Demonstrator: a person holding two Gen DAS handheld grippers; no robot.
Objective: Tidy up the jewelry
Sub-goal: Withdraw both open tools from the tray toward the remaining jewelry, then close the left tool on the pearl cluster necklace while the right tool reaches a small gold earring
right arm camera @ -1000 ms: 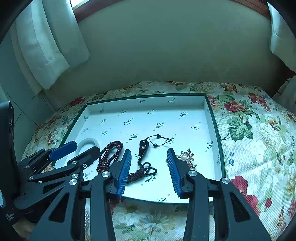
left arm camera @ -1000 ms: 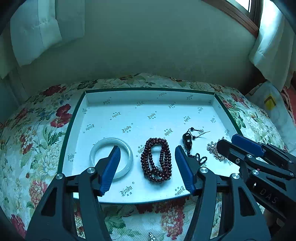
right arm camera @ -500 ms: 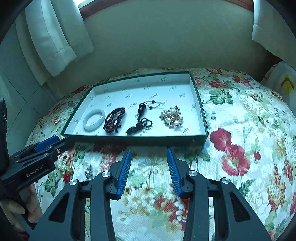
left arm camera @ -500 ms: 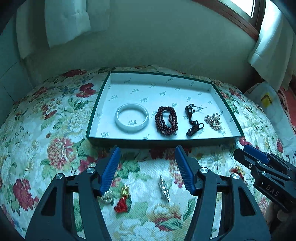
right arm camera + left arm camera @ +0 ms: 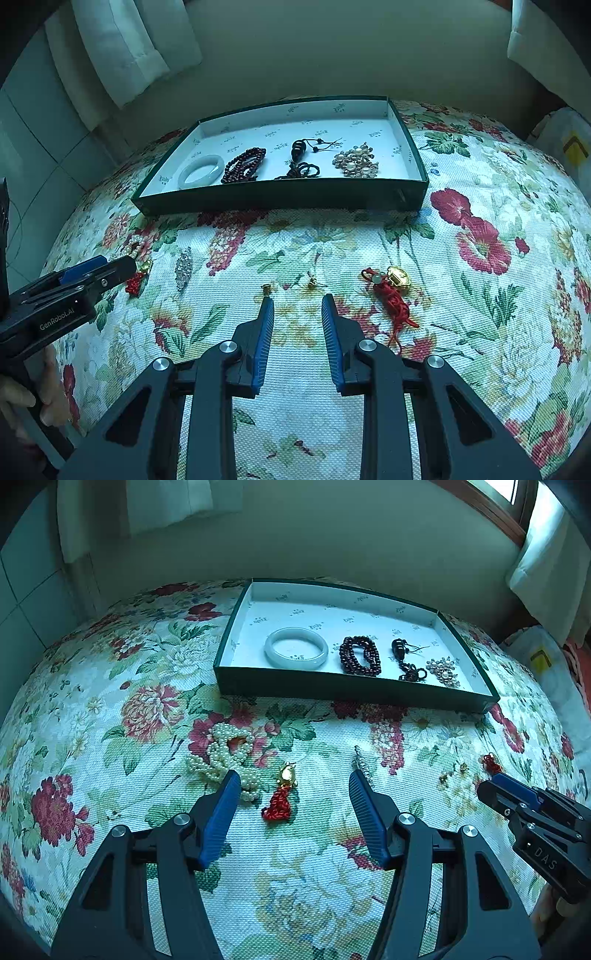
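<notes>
A dark green tray (image 5: 347,688) with a white inside holds a pale bangle (image 5: 295,651), a dark red bead bracelet (image 5: 360,659), a black pendant on a cord (image 5: 404,657) and a pearl brooch (image 5: 443,670). Loose on the floral cloth lie a pearl necklace (image 5: 225,755), a gold charm with red tassel (image 5: 282,794) and a silver crystal piece (image 5: 360,764). My left gripper (image 5: 294,775) hangs open above that charm. My right gripper (image 5: 297,298) is empty, its jaws closing, just short of two small gold earrings (image 5: 314,282). A second red-tasselled gold charm (image 5: 391,286) lies to its right.
The cloth-covered surface (image 5: 480,184) curves away at its edges. A wall and pale curtains (image 5: 140,48) rise behind the tray. A bag with a yellow mark (image 5: 539,661) sits at the far right. A hand (image 5: 22,402) holds the left gripper.
Both grippers have drawn back from over the tray to the cloth in front of it. The right jaws have narrowed. The loose pieces on the cloth have come into view.
</notes>
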